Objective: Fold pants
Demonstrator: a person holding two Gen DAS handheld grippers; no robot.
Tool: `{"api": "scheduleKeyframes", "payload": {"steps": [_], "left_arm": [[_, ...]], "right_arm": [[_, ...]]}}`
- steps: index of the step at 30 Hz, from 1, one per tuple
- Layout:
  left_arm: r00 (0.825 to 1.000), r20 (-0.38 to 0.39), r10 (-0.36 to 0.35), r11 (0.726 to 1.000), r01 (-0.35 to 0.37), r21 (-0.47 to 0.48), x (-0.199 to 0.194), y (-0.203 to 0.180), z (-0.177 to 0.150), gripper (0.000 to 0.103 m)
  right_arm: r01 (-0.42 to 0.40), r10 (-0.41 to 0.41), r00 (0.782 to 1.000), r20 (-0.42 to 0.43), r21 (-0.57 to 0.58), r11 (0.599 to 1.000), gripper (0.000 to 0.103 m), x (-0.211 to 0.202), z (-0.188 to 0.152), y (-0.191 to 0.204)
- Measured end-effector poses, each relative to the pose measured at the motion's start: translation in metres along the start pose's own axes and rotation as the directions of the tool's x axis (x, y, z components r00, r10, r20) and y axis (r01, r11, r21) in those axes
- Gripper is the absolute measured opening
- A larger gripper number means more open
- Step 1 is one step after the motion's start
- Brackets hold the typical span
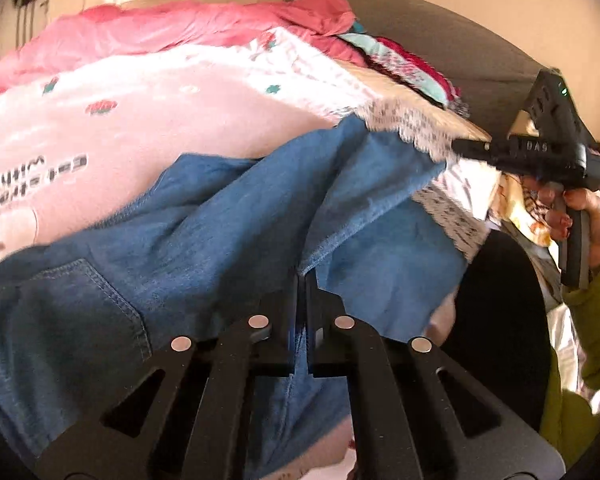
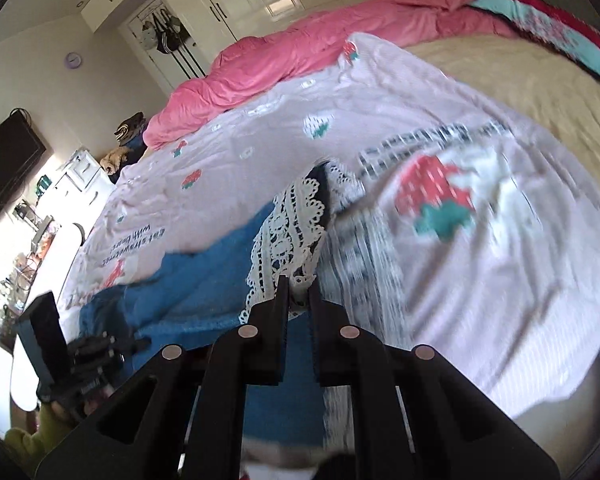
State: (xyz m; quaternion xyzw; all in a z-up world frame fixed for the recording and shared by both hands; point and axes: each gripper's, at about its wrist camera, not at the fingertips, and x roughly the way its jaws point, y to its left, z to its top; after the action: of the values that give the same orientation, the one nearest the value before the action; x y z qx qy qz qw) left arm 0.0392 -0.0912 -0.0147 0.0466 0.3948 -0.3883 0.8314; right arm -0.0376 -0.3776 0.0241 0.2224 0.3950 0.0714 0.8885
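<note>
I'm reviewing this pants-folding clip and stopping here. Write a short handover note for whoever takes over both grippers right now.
Left gripper: shut on a denim edge of the blue pants.
Right gripper: shut on the white lace hem at the leg end.
Pants lie rumpled on the pink strawberry sheet of the bed, lifted where gripped, pocket side towards the left gripper.
Done: both ends gripped.
Left: no finished fold visible; probably spread flat, fold and smooth.
</note>
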Motion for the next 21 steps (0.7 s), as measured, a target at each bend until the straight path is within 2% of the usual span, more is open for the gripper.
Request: {"api": "scheduleKeyframes", "payload": {"steps": [4, 8, 16, 21], "left_arm": [[1.0, 0.005, 0.012, 0.998, -0.013, 0.069, -0.012, -0.017, -0.012, 0.0], [0.999, -0.034, 0.015, 0.996, -0.012, 0.084, -0.008, -0.024, -0.023, 0.0], [0.998, -0.056, 0.007, 0.992, 0.001, 0.129, -0.001, -0.038, -0.031, 0.0], [0.993, -0.11, 0.028, 0.99, -0.013, 0.139, 0.018, -0.042, -0.039, 0.0]], "right_arm": [[-0.022, 0.023, 0.998, -0.054, 0.03, 0.999, 0.009, -0.018, -0.027, -0.009], [0.005, -0.002, 0.994, -0.106, 0.028, 1.0, 0.009, -0.022, -0.048, -0.015], [0.081, -0.076, 0.987, -0.144, 0.028, 0.996, 0.009, -0.018, -0.061, -0.026], [0.141, -0.136, 0.976, -0.168, 0.014, 0.99, 0.009, -0.005, -0.063, -0.033]]}}
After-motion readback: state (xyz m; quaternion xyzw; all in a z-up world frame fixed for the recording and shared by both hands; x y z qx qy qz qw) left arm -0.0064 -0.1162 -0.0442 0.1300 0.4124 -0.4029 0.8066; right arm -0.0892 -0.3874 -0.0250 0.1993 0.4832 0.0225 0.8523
